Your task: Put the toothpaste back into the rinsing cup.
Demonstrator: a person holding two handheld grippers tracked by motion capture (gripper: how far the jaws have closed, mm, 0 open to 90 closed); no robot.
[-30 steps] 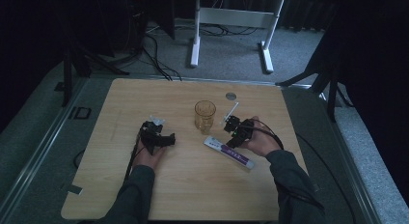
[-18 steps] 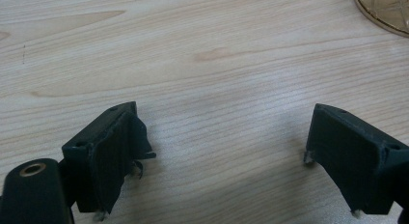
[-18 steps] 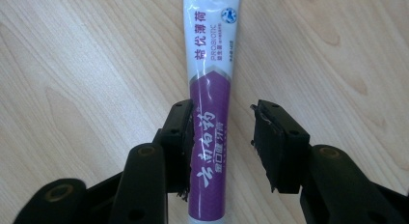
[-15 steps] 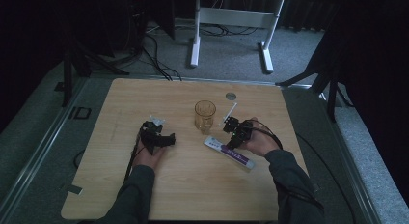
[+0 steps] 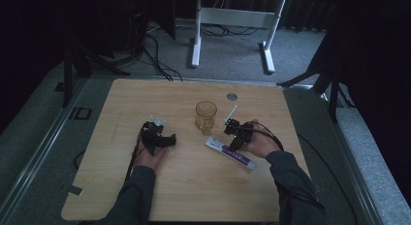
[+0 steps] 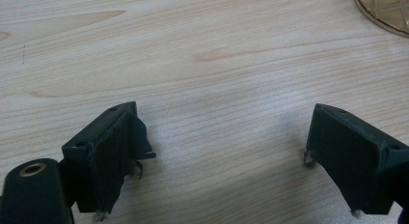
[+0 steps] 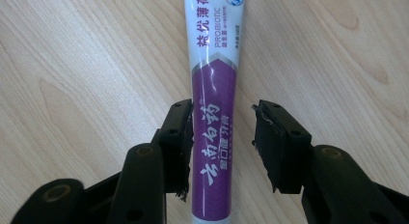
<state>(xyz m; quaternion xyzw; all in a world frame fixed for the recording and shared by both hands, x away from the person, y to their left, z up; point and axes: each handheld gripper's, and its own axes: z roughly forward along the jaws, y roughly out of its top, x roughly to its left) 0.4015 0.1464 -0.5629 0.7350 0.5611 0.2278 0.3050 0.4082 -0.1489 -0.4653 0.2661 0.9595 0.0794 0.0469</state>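
right gripper (image 7: 222,137) sits low over the toothpaste tube (image 7: 214,113), jaws half wide and straddling it. they've just opened a touch; left pad looks to brush the tube's side, right pad stands clear, so no grip yet. tube lies flat on the table (image 5: 145,196), right of centre, just in front of the amber glass (image 5: 206,116), a white stick (image 5: 230,115) near its far end. left gripper (image 6: 226,151) rests wide, nothing between jaws, bare wood under it, glass rim at far corner of its view.

progress, my read: approach done, tube lined up lengthwise between jaws; squeeze + lift still left, and wherever it goes after.

room: glass near on the far side, watch it on the lift. plenty of open wood toward me and to the left; right table edge not far off.
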